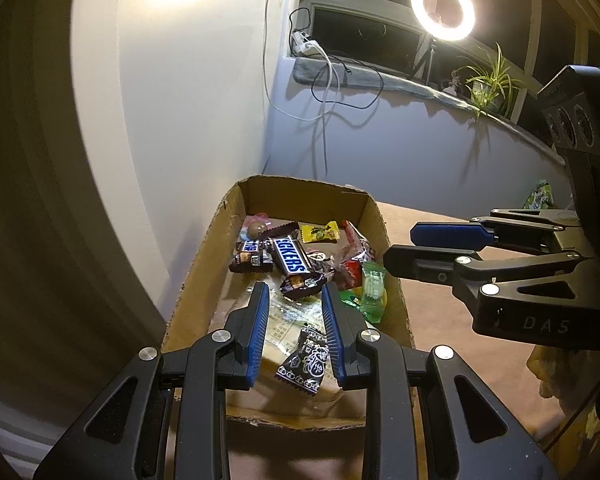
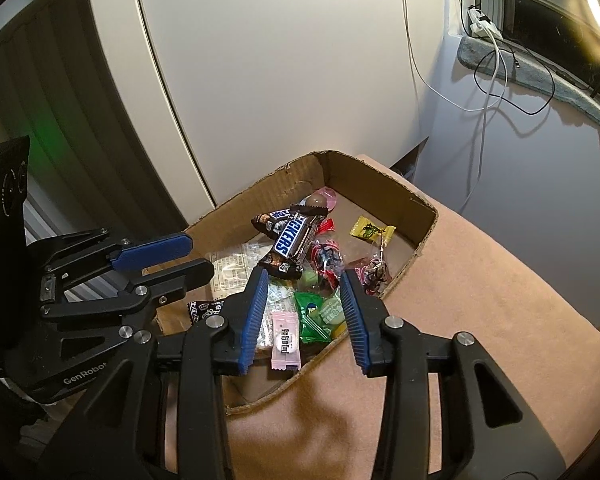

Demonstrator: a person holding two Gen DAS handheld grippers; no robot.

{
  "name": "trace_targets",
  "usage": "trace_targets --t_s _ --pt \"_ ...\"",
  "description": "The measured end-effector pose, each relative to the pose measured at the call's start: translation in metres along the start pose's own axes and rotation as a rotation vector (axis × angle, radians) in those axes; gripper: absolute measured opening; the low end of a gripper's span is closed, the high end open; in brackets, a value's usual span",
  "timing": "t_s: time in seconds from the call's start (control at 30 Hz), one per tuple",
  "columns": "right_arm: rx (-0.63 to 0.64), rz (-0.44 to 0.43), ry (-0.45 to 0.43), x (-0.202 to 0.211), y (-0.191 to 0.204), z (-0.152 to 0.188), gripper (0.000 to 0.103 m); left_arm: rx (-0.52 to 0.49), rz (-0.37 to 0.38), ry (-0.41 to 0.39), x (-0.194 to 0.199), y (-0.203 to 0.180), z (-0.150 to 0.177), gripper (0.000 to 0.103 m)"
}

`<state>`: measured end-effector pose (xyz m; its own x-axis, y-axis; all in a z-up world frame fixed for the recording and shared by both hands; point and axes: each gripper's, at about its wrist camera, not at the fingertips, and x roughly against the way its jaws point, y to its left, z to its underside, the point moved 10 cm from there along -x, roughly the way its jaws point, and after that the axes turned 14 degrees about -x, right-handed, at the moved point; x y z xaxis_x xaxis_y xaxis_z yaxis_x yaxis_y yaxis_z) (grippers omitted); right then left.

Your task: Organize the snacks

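A shallow cardboard box (image 1: 396, 304) (image 2: 418, 220) on a tan cloth holds several wrapped snacks: a Snickers bar (image 1: 291, 260) (image 2: 294, 236), a yellow candy (image 1: 320, 233) (image 2: 370, 231) and green packets (image 1: 372, 288) (image 2: 320, 314). My left gripper (image 1: 294, 292) (image 2: 196, 258) is open over the box's near end, above a black patterned candy (image 1: 304, 364) that falls between its open fingers in this view. My right gripper (image 2: 304, 280) (image 1: 398, 248) is open above the box edge, with a pink sachet (image 2: 286, 340) below and between its fingers; it holds nothing.
A white cabinet door (image 2: 280, 72) stands behind the box. A window sill (image 1: 380, 76) carries cables, a ring light (image 1: 442, 10) and a plant (image 1: 490, 84). A green packet (image 1: 540, 196) lies far right on the cloth (image 2: 480, 300).
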<state>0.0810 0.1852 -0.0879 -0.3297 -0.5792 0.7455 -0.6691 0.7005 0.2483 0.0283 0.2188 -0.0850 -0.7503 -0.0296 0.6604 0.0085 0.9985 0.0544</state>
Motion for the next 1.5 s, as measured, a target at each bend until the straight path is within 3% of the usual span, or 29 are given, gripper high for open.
trace_targets --t_s 0.07,0.13,0.3,0.4,0.47,0.53,0.93,1.33,1.37,1.43,1.5 --pt "0.0 0.001 0.001 0.0 0.0 0.0 0.041 0.001 -0.003 0.002 0.001 0.001 0.001 0.025" --pt "-0.002 0.0 -0.001 0.0 -0.001 0.001 0.053 -0.001 -0.006 0.004 0.003 0.0 0.001 0.025" --pt "-0.006 0.004 -0.009 0.001 -0.001 0.003 0.055 -0.007 -0.018 0.003 0.008 0.001 0.001 0.026" --pt "-0.013 0.013 -0.019 0.004 -0.002 0.002 0.057 -0.012 -0.025 0.002 0.01 0.002 0.0 0.035" --pt "-0.018 0.024 -0.027 0.006 -0.003 0.002 0.07 -0.014 -0.032 0.001 0.012 0.002 -0.001 0.047" --pt "-0.02 0.032 -0.043 0.01 -0.005 0.002 0.081 -0.015 -0.039 -0.001 0.013 0.003 -0.002 0.053" --pt "-0.044 0.047 -0.065 0.024 -0.014 0.009 0.081 0.01 -0.082 -0.022 0.032 0.001 0.002 0.072" --pt "-0.044 0.058 -0.154 0.067 -0.011 0.034 0.082 -0.027 -0.164 -0.032 0.067 -0.016 0.006 0.074" --pt "-0.05 0.061 -0.165 0.071 -0.011 0.035 0.084 -0.036 -0.169 -0.035 0.069 -0.017 0.005 0.074" --pt "-0.065 0.067 -0.185 0.079 -0.013 0.038 0.097 -0.05 -0.182 -0.044 0.075 -0.021 0.003 0.078" --pt "-0.065 0.076 -0.217 0.089 -0.014 0.041 0.1 -0.056 -0.186 -0.061 0.08 -0.026 0.0 0.08"
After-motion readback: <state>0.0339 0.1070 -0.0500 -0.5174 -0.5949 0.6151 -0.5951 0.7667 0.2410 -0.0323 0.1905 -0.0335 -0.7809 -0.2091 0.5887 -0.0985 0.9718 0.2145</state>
